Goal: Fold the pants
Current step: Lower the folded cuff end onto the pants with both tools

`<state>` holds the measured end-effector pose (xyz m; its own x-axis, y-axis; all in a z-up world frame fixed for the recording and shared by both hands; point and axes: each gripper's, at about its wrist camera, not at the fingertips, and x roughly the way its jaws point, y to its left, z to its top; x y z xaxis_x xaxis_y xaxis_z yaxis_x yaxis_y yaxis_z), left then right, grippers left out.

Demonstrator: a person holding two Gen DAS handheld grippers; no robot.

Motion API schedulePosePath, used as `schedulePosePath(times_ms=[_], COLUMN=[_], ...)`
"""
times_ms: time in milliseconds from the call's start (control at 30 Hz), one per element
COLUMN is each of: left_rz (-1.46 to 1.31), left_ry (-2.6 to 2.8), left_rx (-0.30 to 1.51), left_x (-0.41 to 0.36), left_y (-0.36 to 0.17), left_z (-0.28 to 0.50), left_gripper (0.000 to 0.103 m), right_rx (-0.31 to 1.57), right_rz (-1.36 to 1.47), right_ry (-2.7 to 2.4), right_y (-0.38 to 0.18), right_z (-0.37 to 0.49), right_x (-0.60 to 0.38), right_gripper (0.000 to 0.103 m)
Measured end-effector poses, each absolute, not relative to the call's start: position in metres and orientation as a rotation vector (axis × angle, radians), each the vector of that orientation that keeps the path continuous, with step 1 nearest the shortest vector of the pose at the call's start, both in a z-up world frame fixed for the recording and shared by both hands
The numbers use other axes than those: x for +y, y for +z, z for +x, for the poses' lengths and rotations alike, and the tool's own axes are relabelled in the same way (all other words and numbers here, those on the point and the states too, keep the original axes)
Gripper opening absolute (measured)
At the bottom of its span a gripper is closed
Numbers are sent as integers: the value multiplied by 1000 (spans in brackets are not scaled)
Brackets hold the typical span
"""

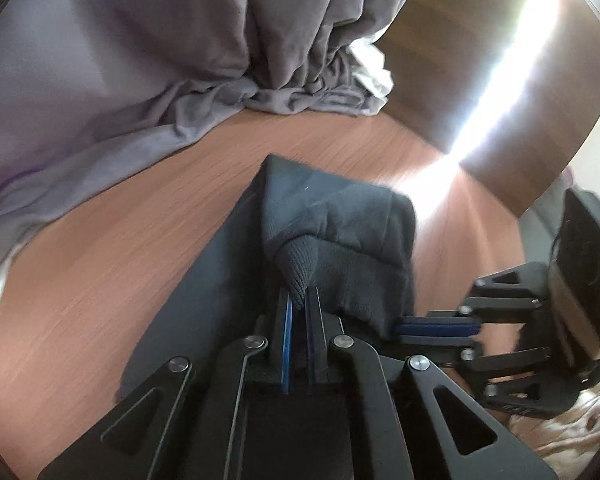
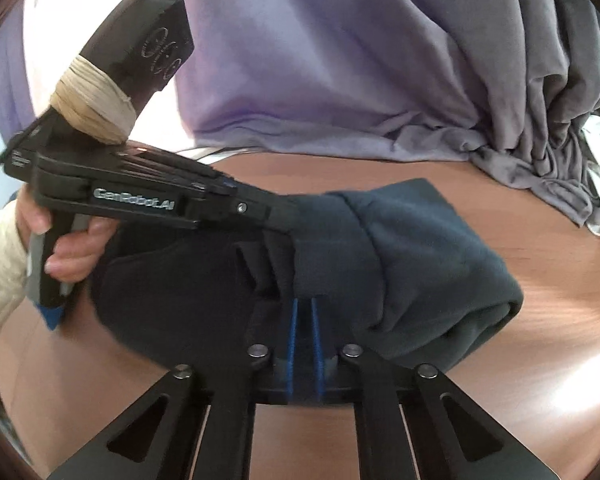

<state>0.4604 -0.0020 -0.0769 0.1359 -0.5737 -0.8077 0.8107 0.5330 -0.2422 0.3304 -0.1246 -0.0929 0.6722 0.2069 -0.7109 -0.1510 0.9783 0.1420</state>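
— Two views, one garment. What does the left wrist camera show?

— The left gripper (image 1: 299, 304), its blue-padded fingers (image 1: 287, 328) closed together, pinches a ribbed grey cuff of the dark charcoal fleece pants (image 1: 340, 224). The cuff pokes up between the pads; the rest of the bundle sits just beyond the fingertips on the brown wood-grain table (image 1: 100, 272). At the right edge the right gripper (image 1: 396, 330) comes in sideways, its jaws closed on the bundle's lower right corner.

— How do the pants look there?

— Folded into a thick, rounded wad, with a flat dark layer beneath. Behind it lies a heap of crumpled grey-lilac cloth (image 1: 140, 80).

— And the right wrist camera?

— The right gripper (image 2: 305, 304) has its blue pads (image 2: 292, 340) drawn nearly together on the near edge of the pants (image 2: 420, 264), fabric bunched at the tips. The left gripper (image 2: 290, 220), held by a hand (image 2: 72, 244) in a cream quilted sleeve (image 2: 0, 272), bites into the bundle's top from the left. The pants lie mid-table (image 2: 540, 240), doubled over, the fold bulging to the right.
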Motion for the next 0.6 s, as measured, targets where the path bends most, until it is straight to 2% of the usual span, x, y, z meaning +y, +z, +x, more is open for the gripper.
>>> schedulePosePath(times_ms=[167, 267, 300, 333, 400, 467, 500, 533, 567, 600], left_rz=[329, 366, 365, 366, 397, 416, 414, 405, 394, 382], left_ry=[-980, -973, -977, -981, -957, -942, -938, -936, -934, -930], left_rx=[1118, 1101, 1094, 1091, 1066, 1033, 1017, 1011, 1008, 1005], left_x=[-6, -9, -10, -10, -11, -11, -12, -12, -13, -12], left_y=[-105, -103, -99, -96, -88, -78, -72, -66, -63, -59], left_z=[463, 459, 458, 458, 456, 454, 453, 453, 453, 452], left_gripper=[7, 9, 12, 21, 32, 34, 40, 51, 53, 54], right_rx=[882, 895, 888, 885, 878, 858, 853, 850, 844, 835], right_rz=[118, 170, 179, 183, 203, 234, 247, 262, 291, 312], right_ry=[245, 255, 246, 233, 189, 128, 104, 81, 48, 31], right_y=[-108, -107, -104, -101, -94, -88, -86, -84, -82, -81], right_z=[328, 323, 320, 318, 312, 308, 306, 305, 304, 303], right_x=[-118, -126, -129, -132, -143, -156, -162, -167, -176, -181], right_gripper=[7, 8, 12, 16, 37, 38, 40, 43, 48, 49])
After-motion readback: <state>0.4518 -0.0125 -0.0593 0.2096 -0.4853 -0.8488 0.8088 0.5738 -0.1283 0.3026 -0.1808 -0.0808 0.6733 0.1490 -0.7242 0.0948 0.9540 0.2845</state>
